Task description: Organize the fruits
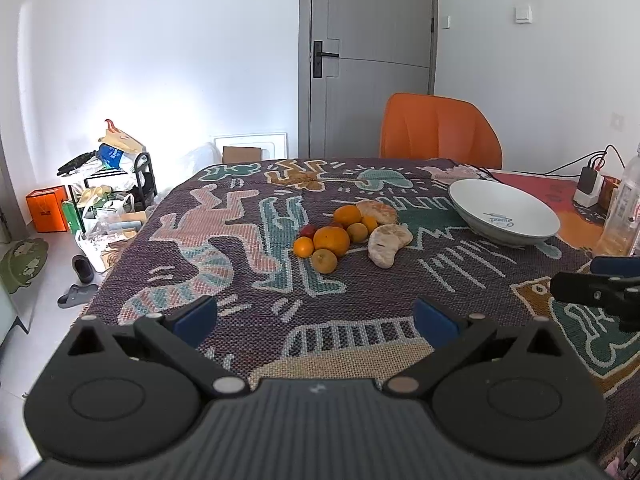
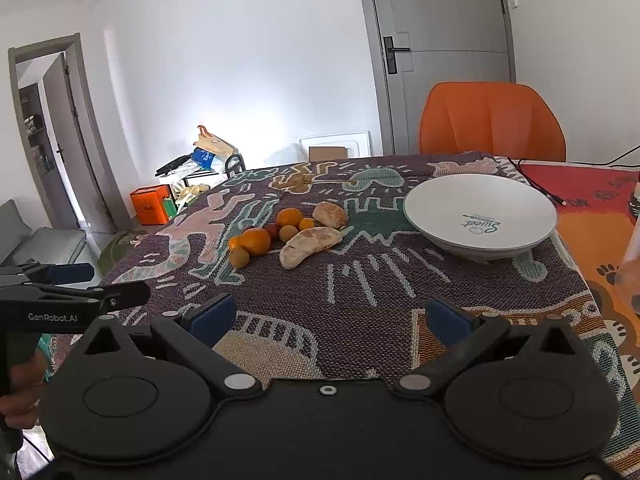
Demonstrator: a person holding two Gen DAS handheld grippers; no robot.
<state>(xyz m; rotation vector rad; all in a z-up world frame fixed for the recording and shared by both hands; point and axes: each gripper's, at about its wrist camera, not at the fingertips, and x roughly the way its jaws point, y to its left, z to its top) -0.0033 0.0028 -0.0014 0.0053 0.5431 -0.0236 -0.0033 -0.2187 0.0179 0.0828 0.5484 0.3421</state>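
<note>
Clearly both tools gape wide, holding nothing: left tool (image 1: 316, 320), right tool (image 2: 330, 318). "GenRobot.AI" marks the left. White bowl (image 2: 480, 204), reading "Sweet", sits at two o'clock from the fruit pile (image 2: 280, 236).

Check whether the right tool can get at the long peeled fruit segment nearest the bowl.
Probably yes: the right tool is open, and only bare patterned cloth lies between it and the peeled segment; the white bowl sits off to the right.
</note>
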